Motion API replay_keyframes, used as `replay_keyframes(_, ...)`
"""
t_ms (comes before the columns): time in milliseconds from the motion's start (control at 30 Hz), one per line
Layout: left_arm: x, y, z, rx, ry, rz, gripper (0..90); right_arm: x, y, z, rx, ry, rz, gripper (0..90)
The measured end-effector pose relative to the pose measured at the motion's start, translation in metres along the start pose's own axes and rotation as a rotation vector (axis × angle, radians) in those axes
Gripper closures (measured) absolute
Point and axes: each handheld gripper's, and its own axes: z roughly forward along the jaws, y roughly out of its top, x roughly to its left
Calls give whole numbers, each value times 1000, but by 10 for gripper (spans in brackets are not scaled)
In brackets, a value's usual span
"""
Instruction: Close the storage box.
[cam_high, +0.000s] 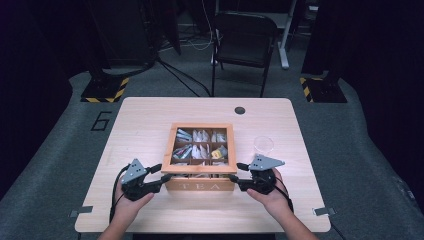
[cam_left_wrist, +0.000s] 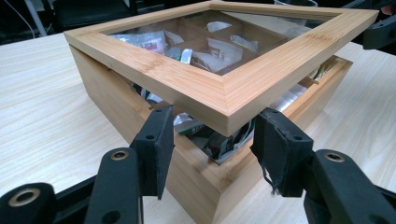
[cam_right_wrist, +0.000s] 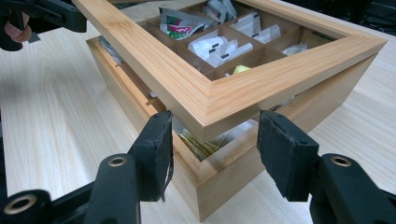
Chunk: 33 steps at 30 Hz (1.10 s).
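Note:
A bamboo tea box (cam_high: 200, 186) marked TEA stands at the table's middle, near the front edge. Its glass-windowed lid (cam_high: 202, 170) is tilted up at the front, showing tea bags (cam_high: 200, 145) in compartments. My left gripper (cam_high: 161, 173) is at the lid's front left corner and my right gripper (cam_high: 241, 175) at the front right corner. In the left gripper view the pads (cam_left_wrist: 161, 135) straddle the raised lid (cam_left_wrist: 205, 88) corner above the base (cam_left_wrist: 102, 88). In the right gripper view the gripper (cam_right_wrist: 212, 123) clasps the lid (cam_right_wrist: 233, 88) corner the same way, over the base (cam_right_wrist: 233, 172).
A clear plastic cup (cam_high: 263, 145) stands right of the box. A small black disc (cam_high: 240, 110) sits in the wooden table (cam_high: 150, 115) near its far edge. A dark chair (cam_high: 245, 40) stands beyond the table. Bare tabletop lies on both sides of the box.

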Motion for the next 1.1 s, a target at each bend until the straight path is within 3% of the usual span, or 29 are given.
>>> replay_keyframes(200,-2,0,-2,7,0,0,477,0,0,0,2,6,7,447)
replay_keyframes(300,-4,-2,-1,37,6,18,477,0,-1,-1,-6,12,19,447)
replay_keyframes(433,-6,-4,-5,-1,-12,0,469,2,-1,-2,-7,21,23,448)
replay_keyframes(633,-5,-3,-2,13,-14,2,469,2,-1,-1,-8,20,12,448)
replay_keyframes(867,-2,-1,-4,-10,-15,-24,456,-1,-1,-4,-18,3,24,439)
replay_keyframes(1100,10,6,-7,-23,-1,-66,441,-9,1,-7,-41,-21,49,424)
